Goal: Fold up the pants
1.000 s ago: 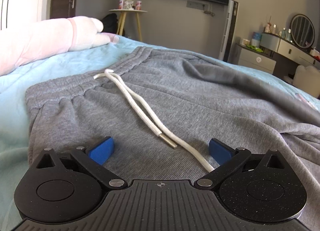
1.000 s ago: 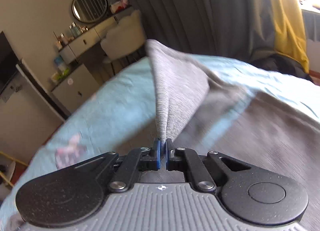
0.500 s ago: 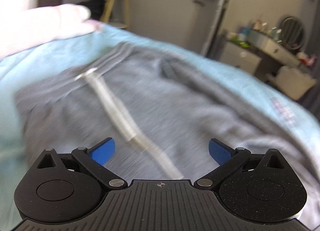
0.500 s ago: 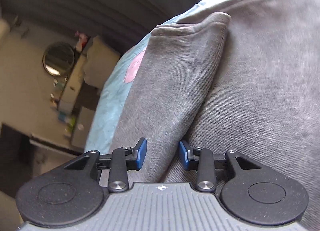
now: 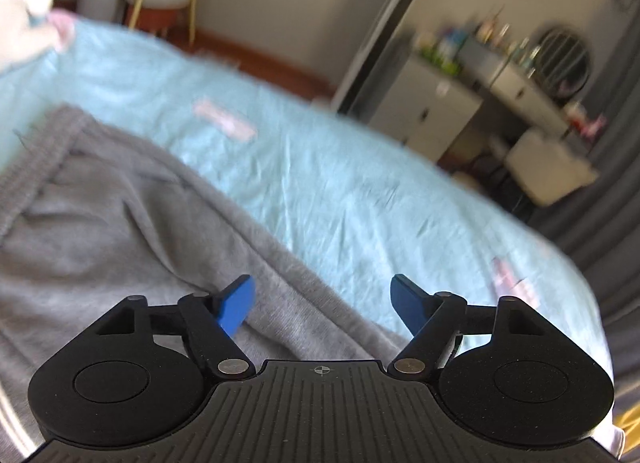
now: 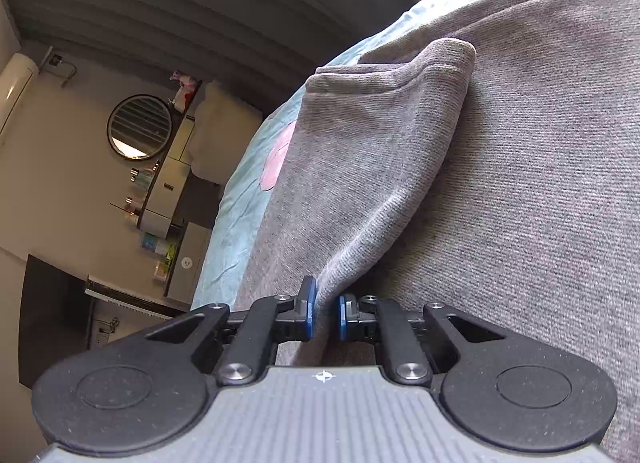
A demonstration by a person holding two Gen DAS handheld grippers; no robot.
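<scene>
On the bed, the grey sweatpants lie spread out. Right gripper has its jaws closing narrow on a raised fold of leg fabric. Left gripper hangs wide but closing, nothing between, straddling the pants' edge.

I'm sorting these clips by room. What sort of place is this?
Most likely a bedroom. Grey pants lie on a bed with a light blue sheet, and a dressing table with a round mirror stands by the wall beside dark curtains.
</scene>
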